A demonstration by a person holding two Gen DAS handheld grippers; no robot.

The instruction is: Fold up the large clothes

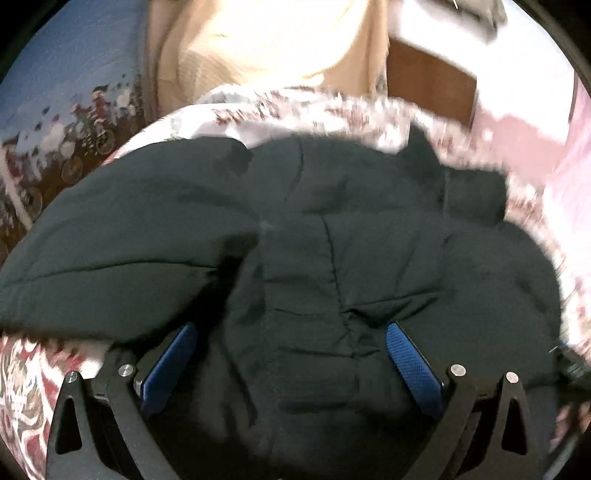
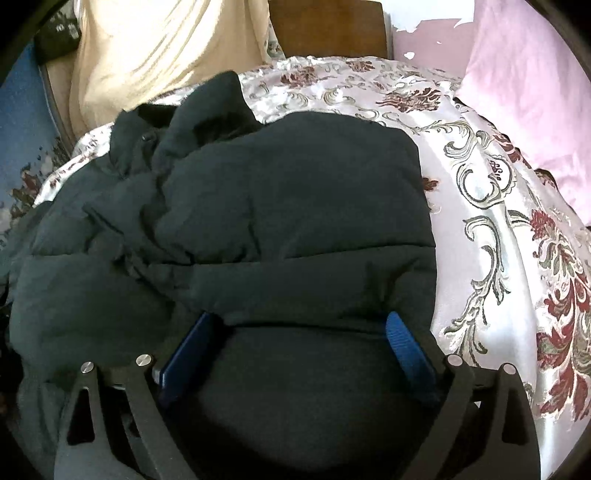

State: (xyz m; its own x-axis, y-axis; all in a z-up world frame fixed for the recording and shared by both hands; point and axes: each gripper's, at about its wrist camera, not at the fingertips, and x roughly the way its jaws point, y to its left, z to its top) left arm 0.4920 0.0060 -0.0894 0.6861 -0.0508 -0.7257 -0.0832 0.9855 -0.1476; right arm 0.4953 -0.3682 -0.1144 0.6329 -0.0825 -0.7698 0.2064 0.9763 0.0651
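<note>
A dark, puffy quilted jacket [image 1: 332,206] lies bunched on a floral bedspread [image 1: 22,369]. My left gripper [image 1: 291,328] points down over its near part. The jaws stand wide and creased jacket fabric bulges up between the blue pads [image 1: 173,365]. This view is smeared by motion. In the right wrist view the jacket [image 2: 288,192] has a folded-over flap on top and a crumpled collar at the far left. My right gripper [image 2: 301,317] is open wide over the jacket's near edge. Padding sits between its pads [image 2: 406,343], which I do not see pressing on it.
The silky bedspread [image 2: 480,229] stretches bare to the right of the jacket. A pink pillow [image 2: 524,92] lies at the far right. A cream knit cloth [image 2: 155,48] and a brown wooden board [image 2: 325,26] stand behind. A blue patterned cloth [image 1: 74,74] is at the left.
</note>
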